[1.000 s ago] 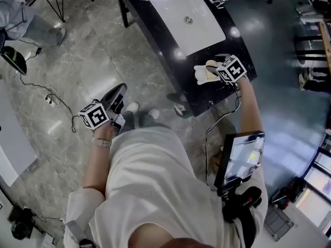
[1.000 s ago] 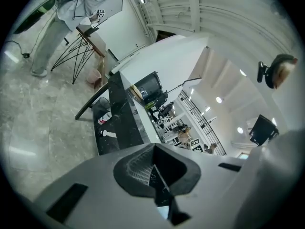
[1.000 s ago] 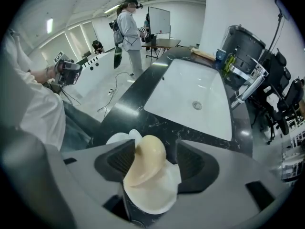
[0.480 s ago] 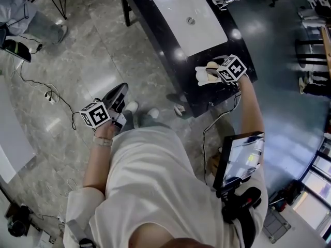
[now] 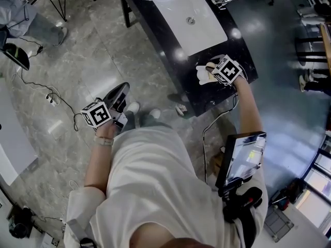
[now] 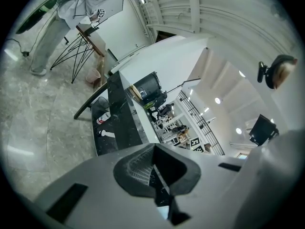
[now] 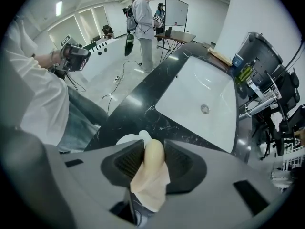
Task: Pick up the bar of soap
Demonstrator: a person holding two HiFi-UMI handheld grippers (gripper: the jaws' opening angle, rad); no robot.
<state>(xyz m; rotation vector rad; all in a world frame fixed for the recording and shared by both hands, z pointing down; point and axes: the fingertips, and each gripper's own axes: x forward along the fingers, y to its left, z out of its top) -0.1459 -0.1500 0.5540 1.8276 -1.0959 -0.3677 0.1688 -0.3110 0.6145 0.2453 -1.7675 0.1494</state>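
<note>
Since a second ago the right hand-held gripper's marker cube has slid a little toward the sink, while the left one has hardly shifted. The left hand-held gripper (image 5: 116,95) hangs over the floor, well apart from the bench (image 5: 161,46), jaws together and empty in its own view (image 6: 155,168). Right of it comes the sink (image 5: 189,14). Past that, at the bench's near right corner, is the soap (image 7: 153,154). The right hand-held gripper (image 7: 153,160) is plainly the nearer one. Its jaws are closing with the soap between them, and both pads (image 7: 129,160) look to touch its broad faces. The bar stands on edge, its long axis running along the jaws and away from the camera, so it lies straight ahead in the grip, not off to one side. A pale sheet hangs under it over something white. Whether the soap has left its rest I cannot tell. The next move looks like a plain lift straight up.
</note>
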